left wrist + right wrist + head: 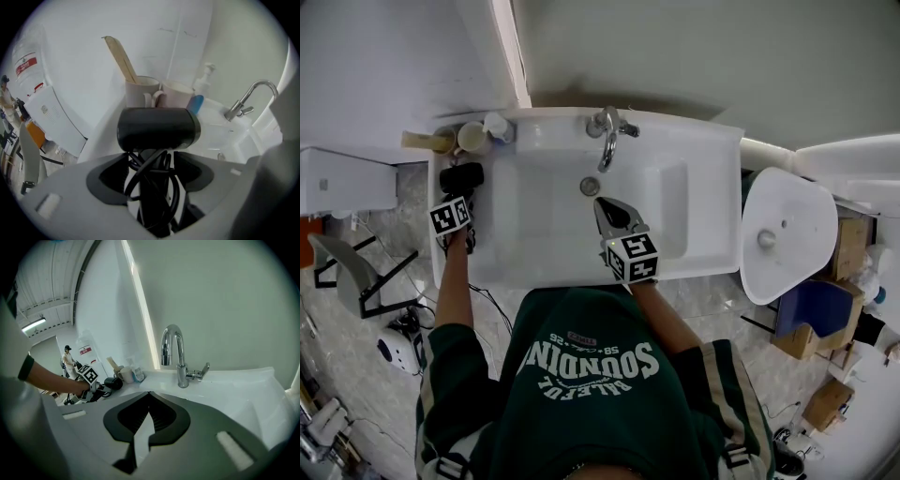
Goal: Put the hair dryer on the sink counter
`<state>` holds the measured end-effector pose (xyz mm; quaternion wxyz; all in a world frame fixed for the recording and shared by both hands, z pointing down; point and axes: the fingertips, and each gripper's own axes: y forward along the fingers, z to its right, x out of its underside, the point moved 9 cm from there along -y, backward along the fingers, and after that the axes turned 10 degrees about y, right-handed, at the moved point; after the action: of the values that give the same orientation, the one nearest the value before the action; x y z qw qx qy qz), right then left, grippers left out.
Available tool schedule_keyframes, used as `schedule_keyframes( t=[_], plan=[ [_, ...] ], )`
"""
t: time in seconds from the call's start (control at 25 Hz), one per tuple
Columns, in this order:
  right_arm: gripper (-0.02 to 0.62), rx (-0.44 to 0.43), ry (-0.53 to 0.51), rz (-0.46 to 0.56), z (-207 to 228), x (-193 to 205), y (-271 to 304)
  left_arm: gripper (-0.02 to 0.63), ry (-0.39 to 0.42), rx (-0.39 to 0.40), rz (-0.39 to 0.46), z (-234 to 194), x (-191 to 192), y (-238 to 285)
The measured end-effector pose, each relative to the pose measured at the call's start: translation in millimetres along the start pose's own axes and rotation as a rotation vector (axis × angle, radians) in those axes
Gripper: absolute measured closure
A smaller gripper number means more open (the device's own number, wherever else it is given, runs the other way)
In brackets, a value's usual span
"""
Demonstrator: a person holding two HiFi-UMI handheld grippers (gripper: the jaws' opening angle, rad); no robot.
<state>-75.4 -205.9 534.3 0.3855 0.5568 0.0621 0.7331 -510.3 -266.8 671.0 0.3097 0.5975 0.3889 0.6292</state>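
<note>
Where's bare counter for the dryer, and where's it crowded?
Bare: the wide right ledge between basin and counter edge, plus the back rim right of the faucet. Crowded: the back-left corner holds two cups and a pump bottle; the hair dryer, in the left gripper, is just before them.

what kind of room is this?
Probably a bathroom, perhaps a mock-up: a white sink with chrome faucet, cups at its corner, and what looks like a toilet beside it.
</note>
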Motion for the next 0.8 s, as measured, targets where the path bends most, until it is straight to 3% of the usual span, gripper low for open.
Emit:
schedule_keyframes(
  t=[0.4,0.6,0.8],
  plan=[
    [0.591,-0.018,0.002,0.003,6,3,-11,0.270,0.032,0.016,-0.050,0,17,-10],
    [0.591,-0.034,-0.003,0.003,7,2,-14,0.262,0.043,0.008,-0.018,6,22,-28],
    [0.591,-0.044,-0.003,0.019,9,-2,-16,0.262,0.081,-0.001,0.080,19,12,-57]
  ],
)
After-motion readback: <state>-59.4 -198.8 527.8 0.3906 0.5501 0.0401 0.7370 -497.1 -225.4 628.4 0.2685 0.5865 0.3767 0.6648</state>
